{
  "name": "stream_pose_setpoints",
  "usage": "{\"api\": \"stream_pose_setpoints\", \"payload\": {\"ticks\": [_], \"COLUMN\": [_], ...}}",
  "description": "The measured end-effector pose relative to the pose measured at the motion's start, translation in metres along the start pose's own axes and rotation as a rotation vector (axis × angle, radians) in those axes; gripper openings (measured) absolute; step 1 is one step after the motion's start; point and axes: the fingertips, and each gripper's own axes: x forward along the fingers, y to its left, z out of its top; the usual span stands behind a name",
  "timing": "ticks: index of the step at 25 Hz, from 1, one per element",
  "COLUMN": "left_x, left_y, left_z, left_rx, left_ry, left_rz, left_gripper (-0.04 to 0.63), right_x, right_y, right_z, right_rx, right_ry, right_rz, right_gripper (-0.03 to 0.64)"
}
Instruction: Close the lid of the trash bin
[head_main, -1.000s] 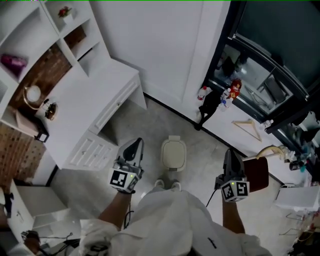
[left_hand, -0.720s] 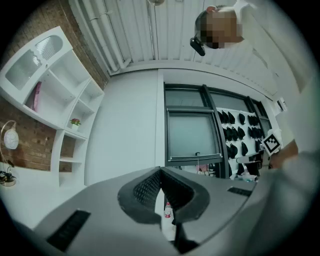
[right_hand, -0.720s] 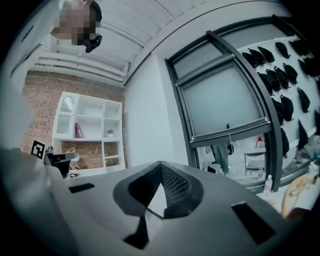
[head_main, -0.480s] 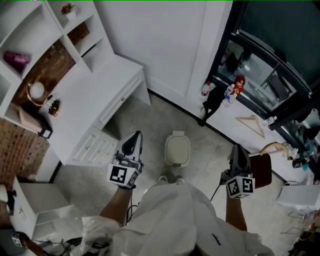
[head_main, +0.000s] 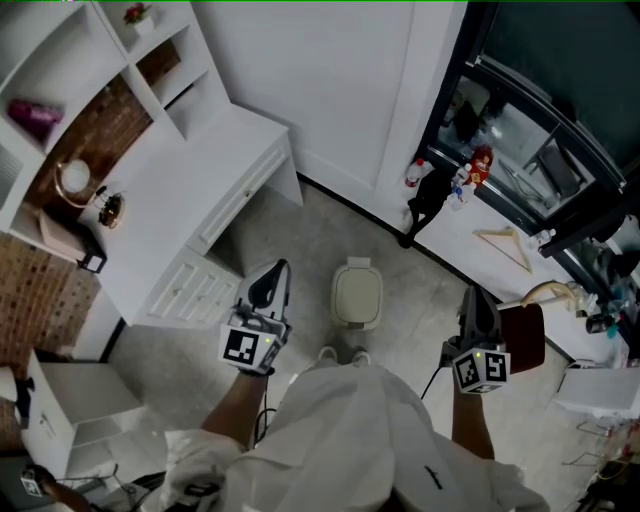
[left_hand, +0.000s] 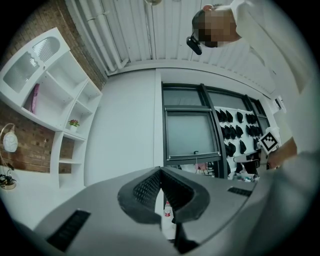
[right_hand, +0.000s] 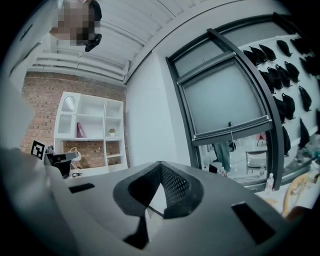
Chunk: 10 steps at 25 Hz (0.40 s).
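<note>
Trash bin (head_main: 356, 297) on the floor, below and between the two grippers; its lid (head_main: 356, 291) seems to lie flat already.
The bin stands just ahead of the person's shoes (head_main: 340, 355), with its long axis running away from them toward the wall. The left gripper (head_main: 276, 272) looks nearer to it than the right gripper (head_main: 470, 296). Both point level at the wall, not down at the bin, and each has its jaws pressed together on nothing. No brand or readable writing shows, only the square markers (head_main: 243, 347) on the gripper cubes.
</note>
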Motion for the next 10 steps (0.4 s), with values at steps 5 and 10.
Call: {"api": "stream_pose_setpoints", "payload": {"ticks": [5,10], "left_x": [-0.0001,0.0016], "left_y": [-0.0011,-0.0003], "left_z": [-0.0027,0.0034], "left_rx": [-0.006,0.001], "left_ry": [0.007,-0.028], "left_rz": [0.001,-0.005], "left_gripper": [0.026,0.026], "right_x": [-0.0008,0.0005], "right_y": [0.0009,0.0024], "right_z": [0.0003,-0.0004], "right_rx": [0.001,0.009], "right_ry": [0.0,0.0], "right_rz": [0.003,0.003], "right_gripper": [0.017,0.017]}}
